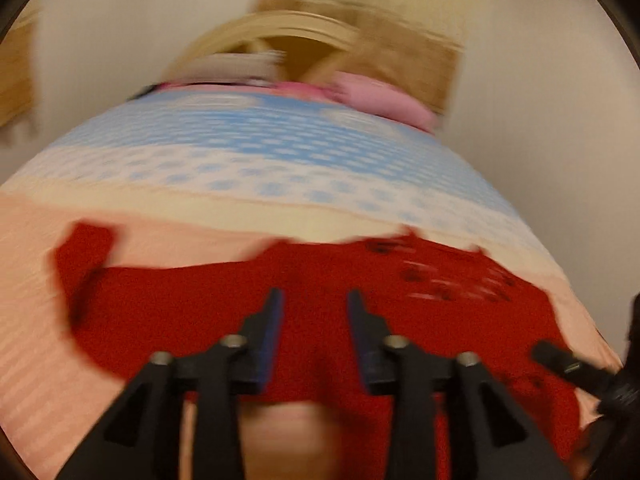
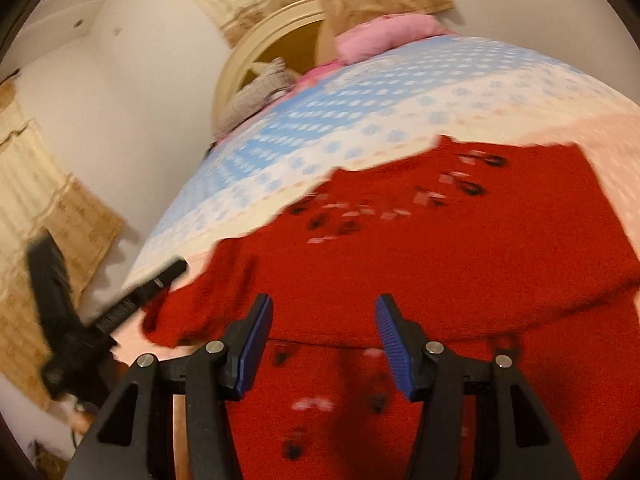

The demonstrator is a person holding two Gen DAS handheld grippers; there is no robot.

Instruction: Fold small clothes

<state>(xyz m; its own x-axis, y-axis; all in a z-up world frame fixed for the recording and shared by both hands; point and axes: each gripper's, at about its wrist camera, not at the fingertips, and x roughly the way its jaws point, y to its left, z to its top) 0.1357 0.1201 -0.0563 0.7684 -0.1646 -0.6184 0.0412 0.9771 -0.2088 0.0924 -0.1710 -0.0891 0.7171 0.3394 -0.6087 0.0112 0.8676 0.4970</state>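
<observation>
A red knitted garment [image 1: 192, 312] with small dark and white marks lies spread on the bed, one sleeve [image 1: 84, 256] sticking out at the left. In the right wrist view the red garment [image 2: 460, 248] shows a folded upper layer lying over a lower one. My left gripper [image 1: 315, 304] hovers over the garment's near part, open, with nothing between its blue pads. Over the fold edge, my right gripper [image 2: 324, 308] is open and holds nothing. The left gripper's black body [image 2: 100, 312] shows at the left of the right wrist view, and the right gripper's body [image 1: 568, 364] shows at the right edge of the left wrist view.
The bed cover [image 2: 320, 120] is peach near me, then white and blue with dots. A pink pillow [image 2: 384, 34] and a grey cloth [image 2: 256, 92] lie at the far end by a cream headboard [image 2: 256, 44]. Beige curtains [image 2: 80, 224] and white walls surround the bed.
</observation>
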